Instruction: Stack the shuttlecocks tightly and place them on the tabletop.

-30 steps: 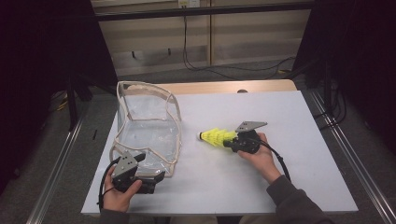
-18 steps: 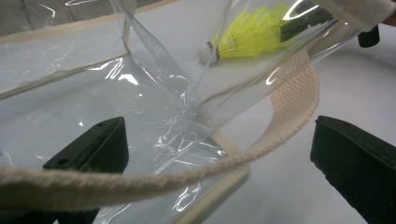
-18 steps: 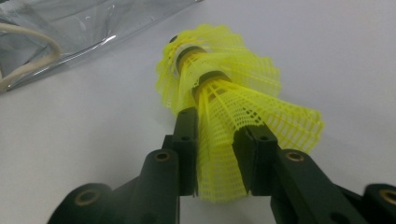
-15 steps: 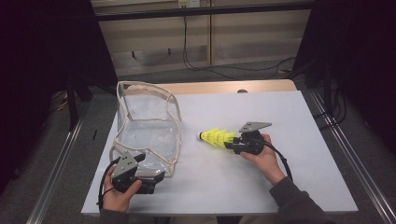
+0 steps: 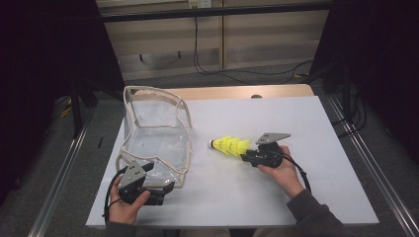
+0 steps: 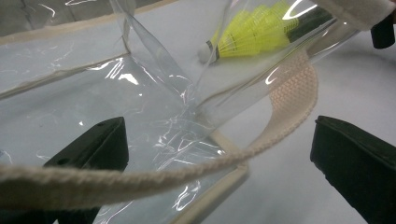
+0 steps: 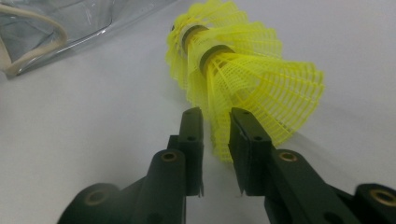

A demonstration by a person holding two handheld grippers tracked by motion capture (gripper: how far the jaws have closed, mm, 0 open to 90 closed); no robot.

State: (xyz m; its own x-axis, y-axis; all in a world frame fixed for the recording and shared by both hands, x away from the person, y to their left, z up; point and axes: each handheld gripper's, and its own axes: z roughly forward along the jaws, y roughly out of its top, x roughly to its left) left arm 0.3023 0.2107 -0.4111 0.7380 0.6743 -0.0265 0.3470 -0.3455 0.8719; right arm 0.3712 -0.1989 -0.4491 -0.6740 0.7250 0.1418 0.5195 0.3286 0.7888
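While the right gripper [image 7: 215,116] pinched the yellow shuttlecocks [image 7: 243,74], its fingers just closing, the left gripper's [image 6: 219,140] fingers stood open around the clear bag's strap [image 6: 289,102].

— The table [image 5: 306,128] is seen from above, looking forward and down.
— Close, low shots are taken along each gripper's jaws; the yellow shuttlecocks [image 7: 243,79] and clear bag [image 6: 116,107] are shared with the high view.

Glossy plastic, woven cloth, matt board

A clear glossy plastic bag [image 5: 155,131] edged in woven cloth webbing, yellow plastic mesh shuttlecocks [image 7: 243,79], matt black tongs [image 7: 216,116] and a smooth matt tabletop [image 5: 296,118] are seen.
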